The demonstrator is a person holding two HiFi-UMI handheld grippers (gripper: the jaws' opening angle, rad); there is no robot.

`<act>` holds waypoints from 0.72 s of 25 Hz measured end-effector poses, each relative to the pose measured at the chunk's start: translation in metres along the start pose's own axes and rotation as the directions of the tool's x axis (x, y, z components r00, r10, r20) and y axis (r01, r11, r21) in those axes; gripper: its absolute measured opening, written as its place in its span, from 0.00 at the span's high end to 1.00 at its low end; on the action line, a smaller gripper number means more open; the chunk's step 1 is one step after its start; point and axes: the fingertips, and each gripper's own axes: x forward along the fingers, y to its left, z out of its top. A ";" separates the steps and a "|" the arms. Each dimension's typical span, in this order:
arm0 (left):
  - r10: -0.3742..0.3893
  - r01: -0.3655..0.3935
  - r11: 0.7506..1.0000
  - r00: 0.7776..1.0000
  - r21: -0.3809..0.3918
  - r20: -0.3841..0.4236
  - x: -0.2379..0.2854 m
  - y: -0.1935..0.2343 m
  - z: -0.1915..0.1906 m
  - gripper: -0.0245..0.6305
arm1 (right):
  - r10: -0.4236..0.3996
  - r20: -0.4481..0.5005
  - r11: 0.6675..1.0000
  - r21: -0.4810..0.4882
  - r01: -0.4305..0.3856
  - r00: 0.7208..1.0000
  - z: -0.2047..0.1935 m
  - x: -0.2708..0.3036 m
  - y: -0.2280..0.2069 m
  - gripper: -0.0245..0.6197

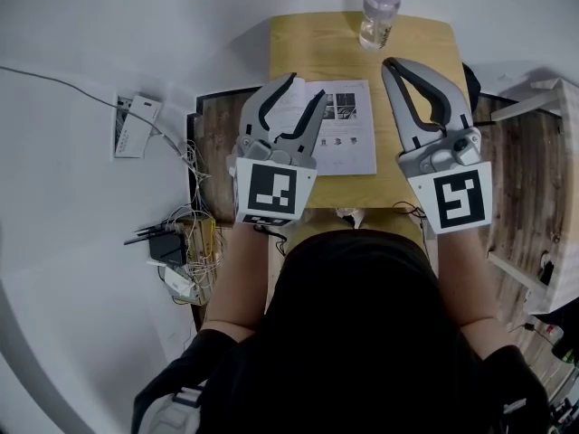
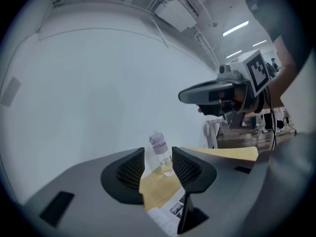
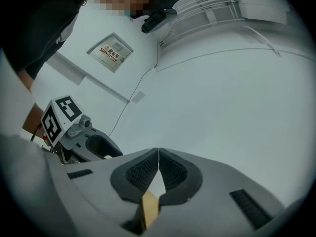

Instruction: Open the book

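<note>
A thin book point(image 1: 344, 138) with white, picture-printed pages lies flat on the small wooden table point(image 1: 312, 48). My left gripper point(image 1: 308, 87) hovers over the book's left part, open with nothing between its fingers. In the left gripper view, the left gripper point(image 2: 158, 154) frames the bottle point(image 2: 158, 143), and the book point(image 2: 170, 214) shows below. My right gripper point(image 1: 389, 61) is held over the table just right of the book, shut and holding nothing. The right gripper view shows the right gripper point(image 3: 158, 153) closed tip to tip, pointing at the white wall, with a sliver of table point(image 3: 149, 209) beneath.
A clear water bottle point(image 1: 379, 12) with a pale cap stands at the table's far edge. Cables and a power strip point(image 1: 176, 238) lie on the floor at left, by a white box point(image 1: 136, 125). A white rack point(image 1: 552, 152) stands at right.
</note>
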 end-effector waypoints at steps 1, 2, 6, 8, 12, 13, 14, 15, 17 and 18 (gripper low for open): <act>-0.002 0.001 1.000 0.999 0.004 0.038 0.000 0.000 0.010 0.68 | -0.002 0.004 1.000 0.001 0.002 1.000 0.002 0.000 0.000 0.92; -0.001 0.000 1.000 0.997 0.012 0.072 -0.001 0.001 0.020 0.68 | -0.003 0.010 1.000 0.002 0.003 1.000 0.003 0.000 0.000 0.92; -0.003 -0.006 0.999 0.985 0.054 0.174 -0.010 0.006 0.058 0.68 | -0.001 0.034 1.000 -0.001 0.001 0.999 0.013 0.002 0.003 0.92; -0.022 0.010 0.999 0.975 0.053 0.221 -0.016 0.006 0.072 0.68 | 0.000 0.044 1.000 0.003 0.000 0.999 0.018 0.002 0.005 0.92; -0.045 0.026 0.997 0.960 0.073 0.275 -0.024 0.003 0.095 0.68 | -0.004 0.069 1.000 0.012 0.003 0.998 0.030 0.000 0.006 0.92; -0.048 0.026 0.996 0.957 0.080 0.287 -0.026 0.003 0.100 0.68 | -0.007 0.076 1.000 0.011 0.006 0.997 0.034 -0.001 0.006 0.92; -0.049 0.025 0.996 0.954 0.086 0.297 -0.027 0.003 0.104 0.69 | -0.009 0.083 1.000 0.009 0.008 0.997 0.037 -0.002 0.005 0.92; -0.050 0.023 0.995 0.951 0.092 0.304 -0.028 0.004 0.107 0.69 | -0.011 0.089 1.000 0.006 0.010 0.996 0.041 -0.003 0.005 0.92; -0.053 0.020 0.994 0.949 0.108 0.312 -0.030 0.004 0.111 0.69 | -0.012 0.100 1.000 0.001 0.012 0.995 0.047 -0.003 0.005 0.92; -0.053 0.018 0.993 0.947 0.115 0.318 -0.031 0.005 0.113 0.69 | -0.013 0.107 1.000 -0.003 0.013 0.994 0.051 -0.003 0.004 0.92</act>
